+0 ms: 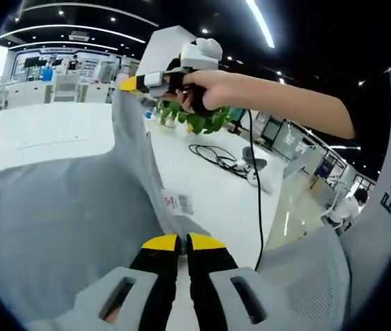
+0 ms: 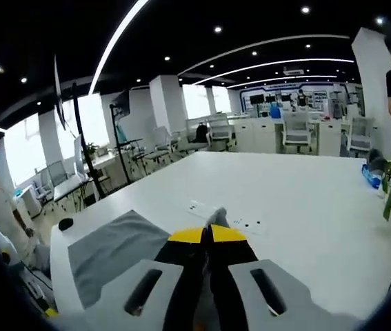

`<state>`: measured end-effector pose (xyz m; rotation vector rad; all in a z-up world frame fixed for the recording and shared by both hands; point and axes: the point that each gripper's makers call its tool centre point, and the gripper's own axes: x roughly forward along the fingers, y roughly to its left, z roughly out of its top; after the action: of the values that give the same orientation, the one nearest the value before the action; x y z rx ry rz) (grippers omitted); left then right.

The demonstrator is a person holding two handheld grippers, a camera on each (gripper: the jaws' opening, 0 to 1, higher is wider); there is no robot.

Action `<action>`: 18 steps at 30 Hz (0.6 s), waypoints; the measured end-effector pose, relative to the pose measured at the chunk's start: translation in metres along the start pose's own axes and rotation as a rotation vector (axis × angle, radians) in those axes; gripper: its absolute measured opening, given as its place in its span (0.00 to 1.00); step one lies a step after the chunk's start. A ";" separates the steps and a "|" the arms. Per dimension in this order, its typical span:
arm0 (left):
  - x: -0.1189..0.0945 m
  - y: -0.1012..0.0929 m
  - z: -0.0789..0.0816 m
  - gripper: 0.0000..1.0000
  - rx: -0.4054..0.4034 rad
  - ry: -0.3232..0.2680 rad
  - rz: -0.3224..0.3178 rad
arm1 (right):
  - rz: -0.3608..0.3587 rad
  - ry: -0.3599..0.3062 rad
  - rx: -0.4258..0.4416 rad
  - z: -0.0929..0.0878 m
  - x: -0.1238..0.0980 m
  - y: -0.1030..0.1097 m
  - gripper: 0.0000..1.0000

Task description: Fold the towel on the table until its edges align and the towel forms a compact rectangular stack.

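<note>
One grey towel [image 1: 57,214] hangs stretched between the two grippers above the white worktop [image 1: 216,186]. In the left gripper view the left gripper [image 1: 175,243] has its yellow-tipped fingers clenched on a lower edge of the cloth, just beside a white sewn label [image 1: 178,203] whose print is too small to read. Up beyond those fingers, the right gripper [image 1: 134,84], held in a person's hand [image 1: 205,88], grips the towel's raised corner. In the right gripper view its fingers [image 2: 188,236] are pressed together on a grey fold, more towel [image 2: 112,252] lying left of them, with open worktop [image 2: 305,200] ahead. A potted plant [image 1: 195,117] and a black cable [image 1: 216,155] lie beyond.
</note>
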<state>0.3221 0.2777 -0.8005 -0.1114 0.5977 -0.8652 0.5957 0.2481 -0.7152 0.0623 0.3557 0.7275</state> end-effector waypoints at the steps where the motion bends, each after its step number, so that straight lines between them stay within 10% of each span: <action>1: -0.005 0.003 0.001 0.05 -0.002 -0.007 0.008 | 0.002 -0.002 0.003 0.002 0.002 0.002 0.00; 18: -0.071 0.034 0.033 0.04 0.015 -0.106 0.105 | 0.062 -0.040 -0.072 0.041 0.034 0.051 0.00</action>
<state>0.3277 0.3479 -0.7520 -0.1109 0.4933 -0.7565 0.6007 0.3114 -0.6779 0.0201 0.2902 0.7987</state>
